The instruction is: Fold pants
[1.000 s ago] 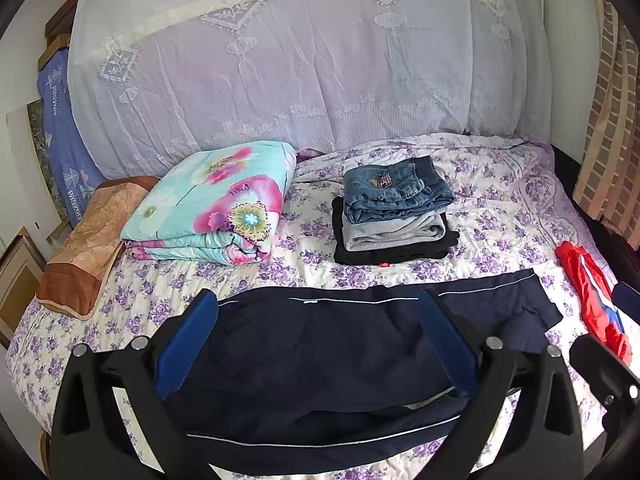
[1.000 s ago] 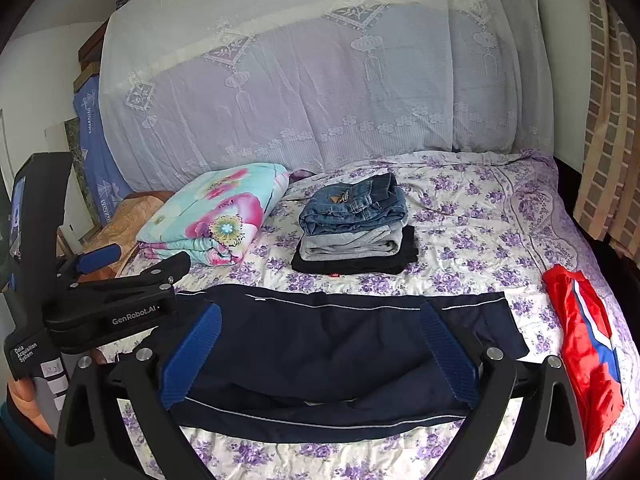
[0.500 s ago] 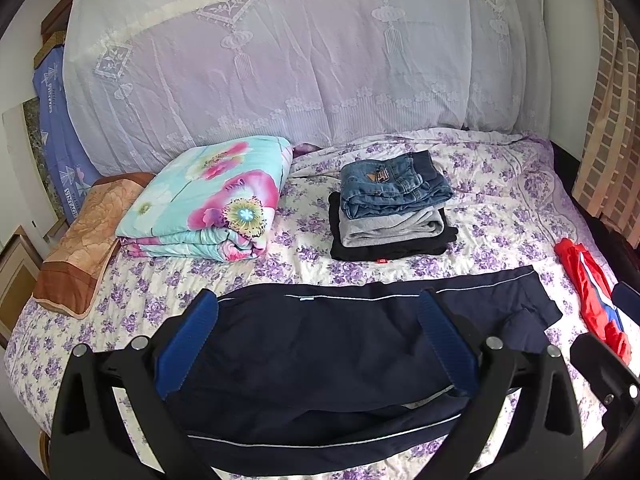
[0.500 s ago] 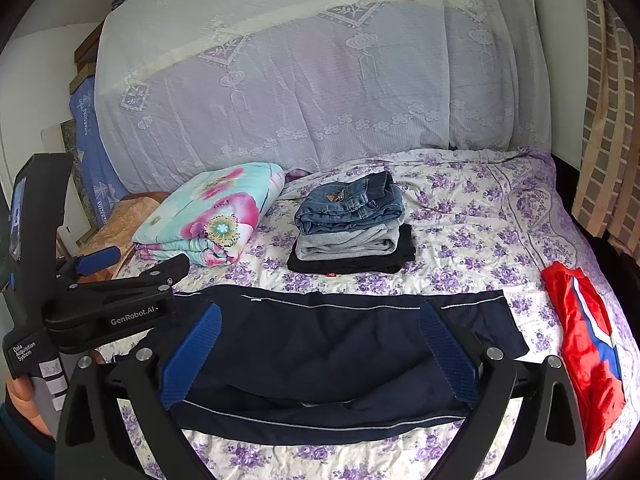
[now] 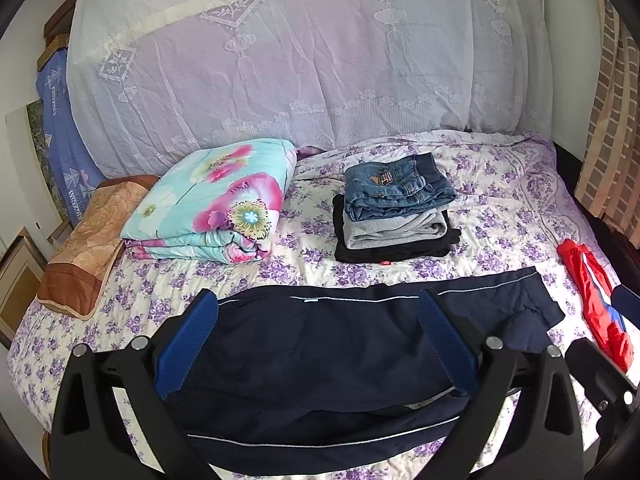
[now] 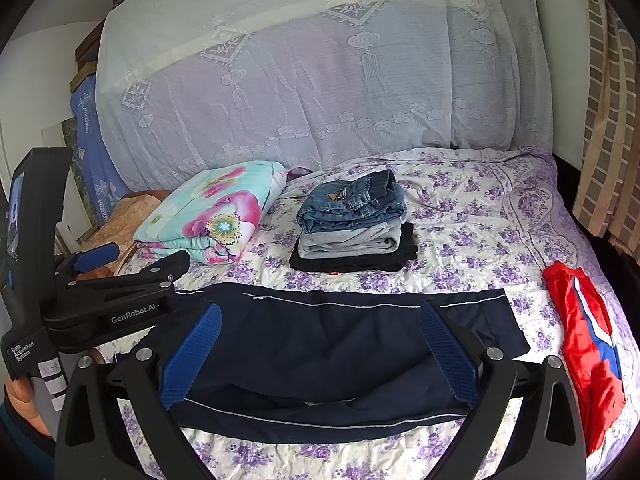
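Dark navy pants (image 5: 320, 344) with thin white piping lie flat across the near part of the bed, folded lengthwise, with the leg ends to the right. My left gripper (image 5: 318, 298) hovers open over their left and middle part, blue pads spread wide and holding nothing. In the right wrist view the same pants (image 6: 320, 336) lie under my right gripper (image 6: 319, 308), also open and empty. The left gripper (image 6: 151, 254) shows there from the side at the far left, above the pants' left end, held by a hand.
Behind the pants stands a stack of folded clothes (image 5: 394, 208), with jeans on top of grey and black pieces. A folded floral quilt (image 5: 216, 204) and a brown pillow (image 5: 88, 240) lie at the left. A red garment (image 5: 596, 296) lies at the right bed edge.
Both views shift only very slightly. The pants lie as before and both grippers stay open.
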The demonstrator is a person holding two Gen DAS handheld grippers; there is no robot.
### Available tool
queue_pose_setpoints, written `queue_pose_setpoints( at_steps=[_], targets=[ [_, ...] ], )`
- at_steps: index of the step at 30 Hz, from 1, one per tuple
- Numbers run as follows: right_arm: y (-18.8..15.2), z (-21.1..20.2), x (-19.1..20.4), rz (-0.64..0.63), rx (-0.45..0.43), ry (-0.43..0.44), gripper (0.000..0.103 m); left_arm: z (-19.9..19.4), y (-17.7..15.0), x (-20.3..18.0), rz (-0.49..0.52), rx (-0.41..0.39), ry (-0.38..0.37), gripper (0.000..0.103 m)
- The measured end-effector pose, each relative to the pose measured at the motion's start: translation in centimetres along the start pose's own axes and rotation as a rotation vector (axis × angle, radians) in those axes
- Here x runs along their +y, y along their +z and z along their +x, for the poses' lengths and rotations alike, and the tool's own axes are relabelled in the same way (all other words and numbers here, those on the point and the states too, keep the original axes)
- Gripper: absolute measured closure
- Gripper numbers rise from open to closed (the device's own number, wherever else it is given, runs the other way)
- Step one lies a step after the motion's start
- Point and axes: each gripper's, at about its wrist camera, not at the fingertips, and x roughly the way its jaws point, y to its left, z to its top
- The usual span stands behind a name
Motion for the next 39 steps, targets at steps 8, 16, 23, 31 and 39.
queue_pose_setpoints(
  at_steps=[8, 16, 23, 31, 39],
  targets=[
    [0.0, 0.1, 0.5, -0.005, 0.005, 0.003, 0.004, -0.6, -0.1, -0.1, 0.004, -0.001, -0.002, 0.005],
    [0.0, 0.0, 0.6, -0.012, 0.000, -0.006, 0.004, -0.7, 0.0, 0.0, 0.001, 0.009, 0.000, 0.005],
    [-1.3, -2.3, -6.2, -0.160, 0.020, -0.220, 0.004, -0.1, -0.7, 1.2, 0.001, 0.029, -0.005, 0.005],
    [-13.6, -1.0, -20.1, 0.165, 0.331, -0.389, 0.004, 2.2, -2.3, -0.1, 0.027, 0.119, -0.034, 0.005],
    [-15.5, 3.8, -23.7, 0.155, 0.389, -0.319, 0.004, 3.7, -5.5, 0.5, 0.038, 0.205, 0.017, 0.005]
  ],
)
